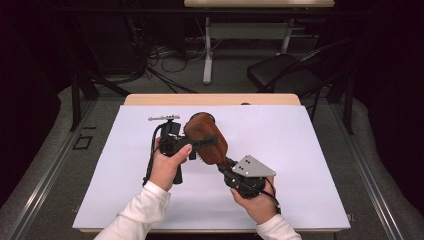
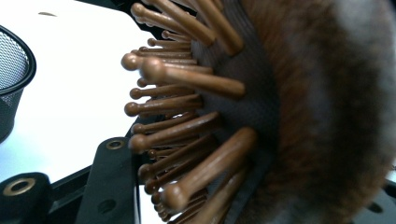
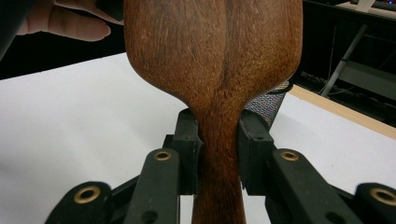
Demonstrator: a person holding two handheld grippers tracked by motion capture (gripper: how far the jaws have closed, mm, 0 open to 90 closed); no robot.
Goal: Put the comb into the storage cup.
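Note:
A brown wooden hairbrush (image 1: 202, 127) is held above the white table between both grippers. My right gripper (image 3: 218, 140) is shut on its narrow handle (image 3: 219, 154), one black pad on each side, with the broad wooden back (image 3: 210, 51) rising in front of it. In the high view this right gripper (image 1: 227, 167) comes from the lower right. My left gripper (image 1: 207, 142) reaches in from the left and is shut across the brush head. In the left gripper view the ball-tipped bristles (image 2: 187, 79) and dark cushion stand close up.
A black mesh cup (image 3: 268, 105) stands on the white table cover (image 1: 300, 150) behind the brush, and its rim shows as a mesh cup (image 2: 14, 79) at the left edge. A dark chair (image 1: 285, 70) and another table (image 1: 250, 30) stand beyond the far edge.

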